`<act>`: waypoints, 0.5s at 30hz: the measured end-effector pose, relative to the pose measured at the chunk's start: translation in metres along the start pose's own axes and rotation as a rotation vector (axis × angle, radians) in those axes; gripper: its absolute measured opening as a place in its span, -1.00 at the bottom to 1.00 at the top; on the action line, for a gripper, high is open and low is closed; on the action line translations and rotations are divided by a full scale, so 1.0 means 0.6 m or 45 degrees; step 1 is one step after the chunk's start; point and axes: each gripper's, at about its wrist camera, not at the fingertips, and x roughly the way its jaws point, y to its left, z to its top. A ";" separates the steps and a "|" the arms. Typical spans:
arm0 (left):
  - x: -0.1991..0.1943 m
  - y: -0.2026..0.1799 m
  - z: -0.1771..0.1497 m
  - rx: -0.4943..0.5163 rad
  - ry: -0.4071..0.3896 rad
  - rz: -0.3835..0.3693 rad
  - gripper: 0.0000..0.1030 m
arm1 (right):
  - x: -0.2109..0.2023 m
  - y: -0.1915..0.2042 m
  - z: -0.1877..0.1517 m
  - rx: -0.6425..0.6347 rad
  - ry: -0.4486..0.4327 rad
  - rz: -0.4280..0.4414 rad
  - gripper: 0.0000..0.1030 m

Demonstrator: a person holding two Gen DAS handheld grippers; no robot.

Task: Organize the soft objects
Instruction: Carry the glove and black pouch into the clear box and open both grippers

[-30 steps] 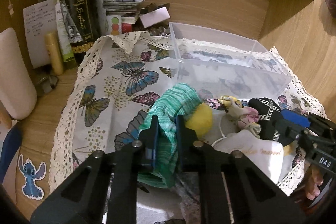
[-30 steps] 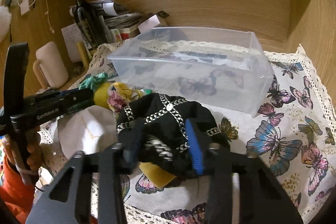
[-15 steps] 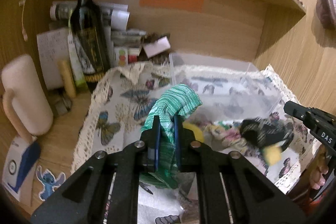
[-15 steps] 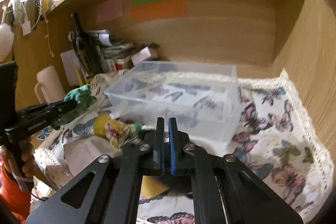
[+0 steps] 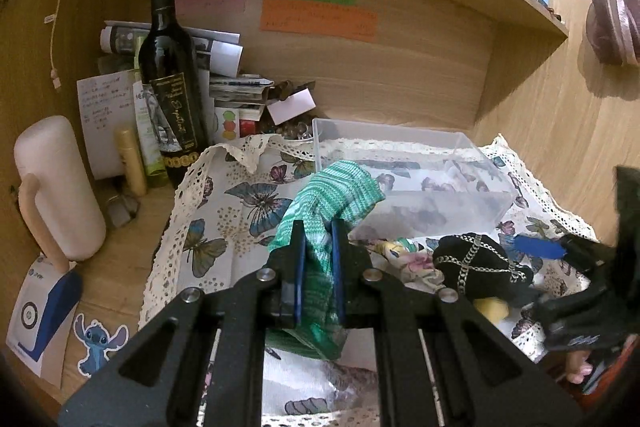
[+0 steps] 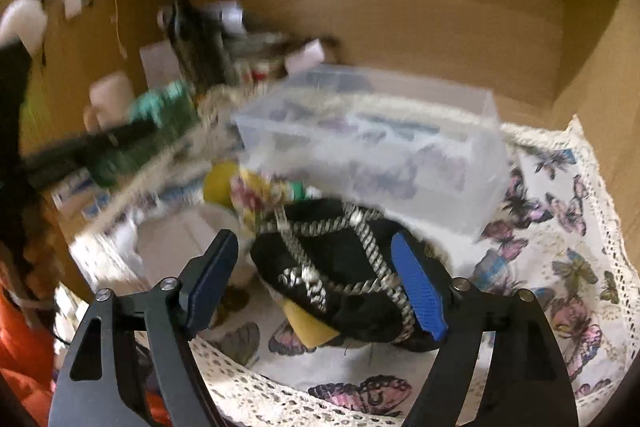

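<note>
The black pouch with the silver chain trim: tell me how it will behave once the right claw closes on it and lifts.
The black pouch looks soft and slumped, so it will probably squash and sag between the pads. Its chain trim may snag or slip. It lies between the right claw's open pads and seems light.

The wooden bench [image 5: 120, 263] carries a butterfly cloth [image 5: 240, 203] with lace edge; left of it stand a dark bottle [image 5: 170, 87] and a white jug [image 5: 60, 187].
</note>
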 end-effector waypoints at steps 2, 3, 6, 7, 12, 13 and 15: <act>-0.006 0.000 -0.002 -0.001 -0.006 -0.002 -0.79 | 0.024 0.001 -0.007 -0.011 0.049 -0.035 0.49; -0.008 0.000 -0.003 -0.001 -0.008 -0.001 -0.79 | 0.031 -0.002 -0.009 -0.007 0.057 -0.037 0.49; -0.013 0.000 -0.005 -0.002 -0.015 0.008 -0.79 | 0.034 -0.016 -0.005 0.039 0.042 -0.045 0.10; -0.014 0.001 -0.005 -0.004 -0.015 0.010 -0.79 | 0.031 -0.022 -0.002 0.053 0.033 -0.041 -0.09; -0.014 0.003 -0.001 -0.007 -0.020 0.004 -0.79 | 0.012 -0.042 0.010 0.085 -0.009 -0.006 -0.58; -0.013 0.002 0.002 -0.008 -0.021 -0.004 -0.79 | 0.007 -0.045 0.014 0.085 -0.025 -0.014 -0.61; -0.012 -0.001 0.008 -0.006 -0.025 -0.020 -0.79 | -0.012 -0.045 0.018 0.080 -0.064 -0.038 -0.62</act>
